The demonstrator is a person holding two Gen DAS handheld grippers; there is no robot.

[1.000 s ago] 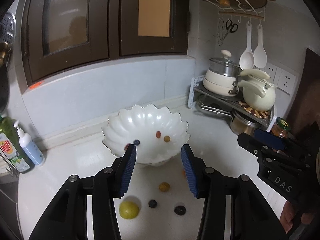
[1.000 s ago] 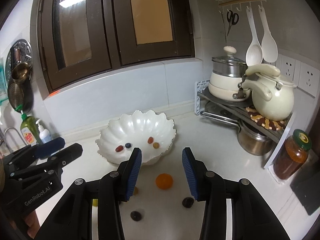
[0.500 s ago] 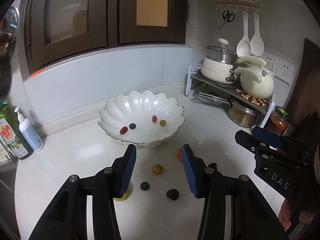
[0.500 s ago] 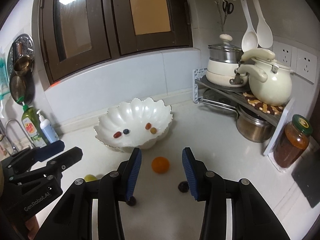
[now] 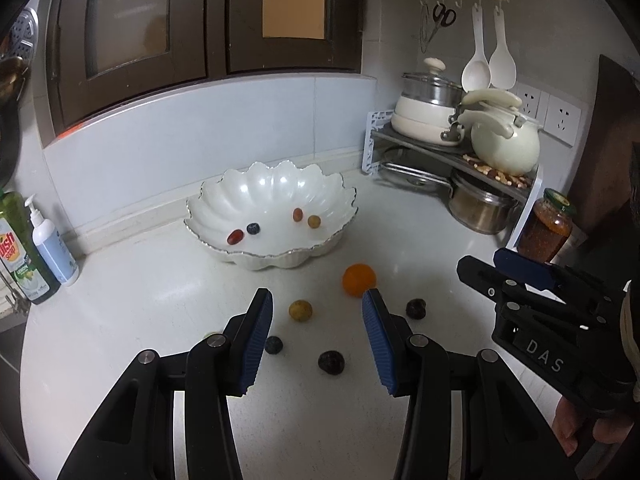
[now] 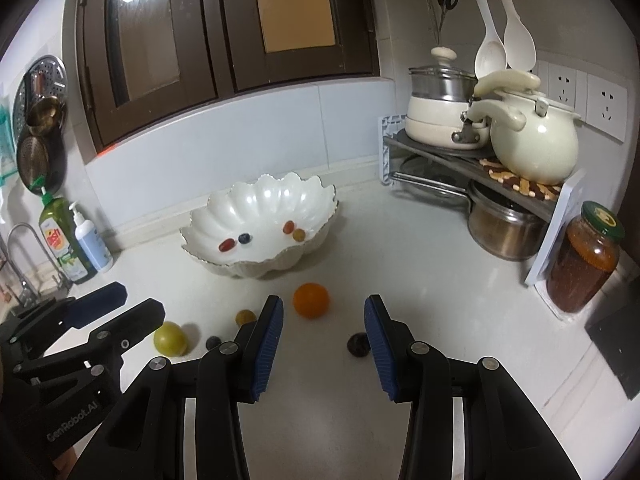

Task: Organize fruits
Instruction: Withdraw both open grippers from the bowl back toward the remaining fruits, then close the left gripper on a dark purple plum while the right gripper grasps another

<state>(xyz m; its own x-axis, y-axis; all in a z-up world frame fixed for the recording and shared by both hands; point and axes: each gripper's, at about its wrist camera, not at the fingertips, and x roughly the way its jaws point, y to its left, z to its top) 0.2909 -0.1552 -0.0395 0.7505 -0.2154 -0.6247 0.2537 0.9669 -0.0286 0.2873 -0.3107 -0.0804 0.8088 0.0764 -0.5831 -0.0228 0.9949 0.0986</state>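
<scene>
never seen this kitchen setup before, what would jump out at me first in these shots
The white scalloped bowl stands mid-counter by the backsplash, with four small fruits inside. In front of it loose fruit lies scattered on the counter, the bright orange most vivid. Both the left hand-held gripper and right hand-held gripper hang open and empty above that scatter.

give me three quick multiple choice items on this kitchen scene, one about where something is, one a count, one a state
1. Where is the orange?
A. in the bowl
B. on the counter in front of the bowl
C. on the pot rack

2. How many small fruits lie in the white bowl?
A. two
B. four
C. six

3. How does the right gripper stand?
A. open, holding nothing
B. shut on the orange
C. shut on the jar

Key: 1 B, it sits on the counter short of the bowl's rim. 2 B, a red, a dark blue, a reddish and a yellowish one. 3 A, counter shows between its blue pads.
</scene>
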